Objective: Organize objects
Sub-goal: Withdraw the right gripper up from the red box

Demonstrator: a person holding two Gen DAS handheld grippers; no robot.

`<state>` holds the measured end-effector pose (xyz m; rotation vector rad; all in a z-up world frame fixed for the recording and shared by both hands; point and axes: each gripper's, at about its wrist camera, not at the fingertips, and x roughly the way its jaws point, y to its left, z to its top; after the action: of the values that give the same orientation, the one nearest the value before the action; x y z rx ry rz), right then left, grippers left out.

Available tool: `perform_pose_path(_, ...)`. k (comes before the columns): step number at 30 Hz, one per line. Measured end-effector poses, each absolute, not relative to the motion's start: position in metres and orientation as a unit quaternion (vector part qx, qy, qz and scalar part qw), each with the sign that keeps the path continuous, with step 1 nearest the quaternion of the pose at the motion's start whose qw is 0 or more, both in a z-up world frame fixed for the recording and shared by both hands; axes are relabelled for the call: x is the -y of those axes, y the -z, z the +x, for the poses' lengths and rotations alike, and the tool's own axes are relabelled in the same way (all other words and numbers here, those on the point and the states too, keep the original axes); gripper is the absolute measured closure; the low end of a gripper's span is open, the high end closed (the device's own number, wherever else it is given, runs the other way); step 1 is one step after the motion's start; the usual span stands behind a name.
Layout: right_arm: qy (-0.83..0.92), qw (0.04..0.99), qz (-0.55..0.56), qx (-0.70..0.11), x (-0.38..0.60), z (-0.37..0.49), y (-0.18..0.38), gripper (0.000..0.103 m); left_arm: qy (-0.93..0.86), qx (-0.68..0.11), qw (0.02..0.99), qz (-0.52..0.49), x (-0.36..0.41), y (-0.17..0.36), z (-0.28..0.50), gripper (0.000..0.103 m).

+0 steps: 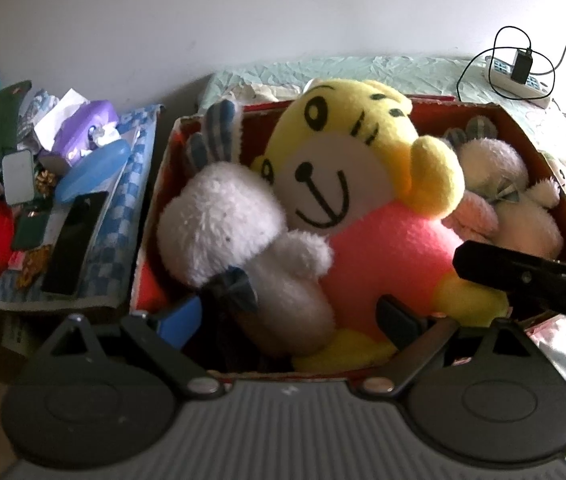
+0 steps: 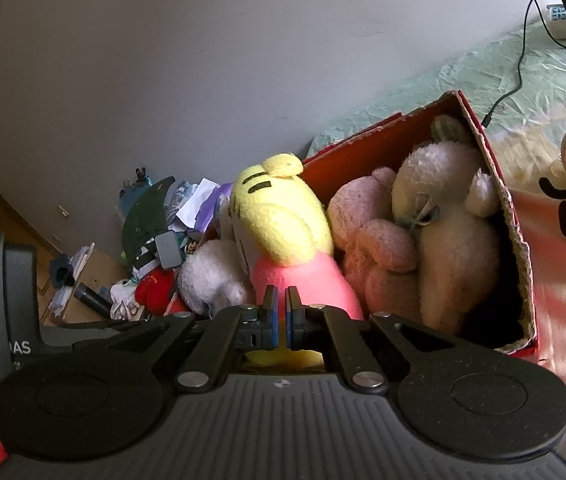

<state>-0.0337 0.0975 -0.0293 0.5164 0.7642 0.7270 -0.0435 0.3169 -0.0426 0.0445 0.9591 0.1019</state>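
Across the red box (image 1: 507, 120), left to right: white rabbit plush (image 1: 243, 236), yellow tiger plush (image 1: 367, 184).
Both look light and squashy; I'd pinch the tiger's pink belly. It lies head away, feet near. Left gripper (image 1: 289, 312) gapes empty; right gripper (image 2: 281, 318) is closed on nothing.

Left gripper (image 1: 289, 316) is angling steeply downward, fingers (image 1: 181, 314) standing wide apart and gripping nothing. Right gripper (image 2: 281, 322) is tilting gently downward, fingers (image 2: 270, 316) pressing together, empty.
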Motion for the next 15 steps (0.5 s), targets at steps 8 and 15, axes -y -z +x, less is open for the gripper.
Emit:
perform_pose_path(8, -0.348, 0.841, 0.227, -0.347, -0.0992, -0.0352, 0.0292, 0.102, -0.056, -0.463, 0.884, 0.01, -0.317, 0.0431, -0.044, 0.008)
perform_pose_path(15, -0.351, 0.851, 0.212, -0.328, -0.1009, -0.0409, 0.031, 0.102, -0.062, -0.461, 0.885, 0.005, -0.3174, 0.0438, -0.0456, 0.007)
